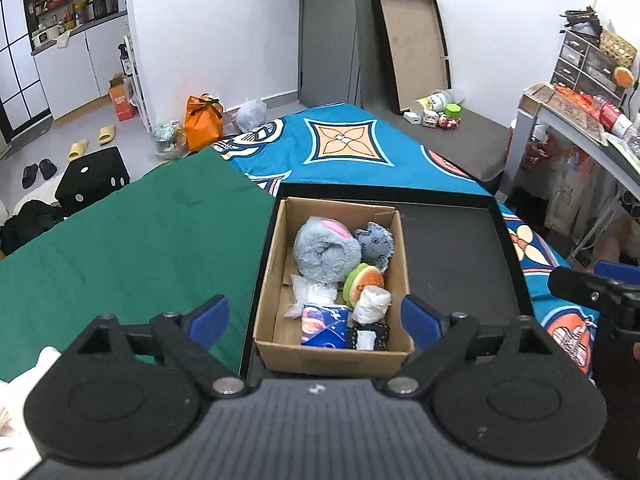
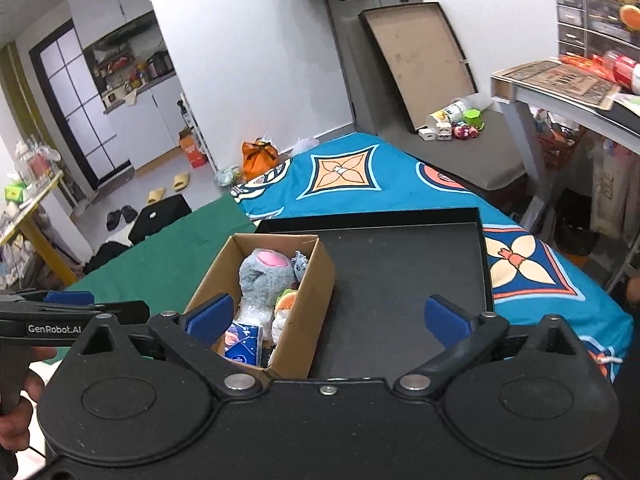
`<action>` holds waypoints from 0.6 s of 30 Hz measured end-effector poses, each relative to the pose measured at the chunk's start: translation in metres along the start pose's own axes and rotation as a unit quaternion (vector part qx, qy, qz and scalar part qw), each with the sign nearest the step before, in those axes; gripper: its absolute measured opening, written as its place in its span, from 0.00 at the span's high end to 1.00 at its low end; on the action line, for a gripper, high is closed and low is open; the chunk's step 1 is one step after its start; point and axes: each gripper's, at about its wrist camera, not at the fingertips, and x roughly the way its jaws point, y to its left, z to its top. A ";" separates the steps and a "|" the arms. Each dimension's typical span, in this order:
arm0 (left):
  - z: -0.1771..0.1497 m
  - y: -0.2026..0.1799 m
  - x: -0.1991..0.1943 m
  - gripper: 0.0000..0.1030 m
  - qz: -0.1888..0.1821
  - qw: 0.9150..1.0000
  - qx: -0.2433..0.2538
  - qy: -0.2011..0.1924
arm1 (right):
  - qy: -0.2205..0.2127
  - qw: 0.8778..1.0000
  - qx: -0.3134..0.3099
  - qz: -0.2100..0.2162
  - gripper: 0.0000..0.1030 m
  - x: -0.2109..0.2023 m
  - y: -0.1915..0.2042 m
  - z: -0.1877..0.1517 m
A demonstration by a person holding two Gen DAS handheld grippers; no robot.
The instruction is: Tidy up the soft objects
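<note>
A cardboard box (image 1: 276, 276) stands in the left part of a black tray (image 1: 452, 256) on the bed. In it lie a grey plush with a pink patch (image 1: 324, 250), a small grey-blue plush (image 1: 376, 242), a burger-like plush (image 1: 364, 282), a white bundle (image 1: 372, 304), a clear bag (image 1: 310, 294), a blue tissue pack (image 1: 324, 326) and a black-and-white item (image 1: 368, 338). My left gripper (image 1: 316, 320) is open and empty, above the box's near end. My right gripper (image 2: 328, 320) is open and empty, over the box's right wall (image 2: 312, 304) and the tray (image 2: 400, 272).
A green cloth (image 1: 132, 240) covers the bed left of the tray, and a blue patterned sheet (image 1: 340, 148) lies beyond. A grey bench (image 1: 460, 136) with small toys stands at the back. A cluttered table (image 1: 580, 120) is at the right. White cloth (image 1: 24, 400) lies at my lower left.
</note>
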 end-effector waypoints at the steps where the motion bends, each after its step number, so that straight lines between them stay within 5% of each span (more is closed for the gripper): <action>1: 0.000 -0.001 -0.005 0.10 -0.001 1.000 0.000 -0.001 | -0.002 1.000 0.004 0.001 0.00 -0.004 -0.001 -0.001; 18: -0.009 -0.015 -0.075 0.09 0.004 0.999 -0.010 -0.045 | -0.036 0.999 0.012 0.001 0.00 -0.063 -0.005 -0.009</action>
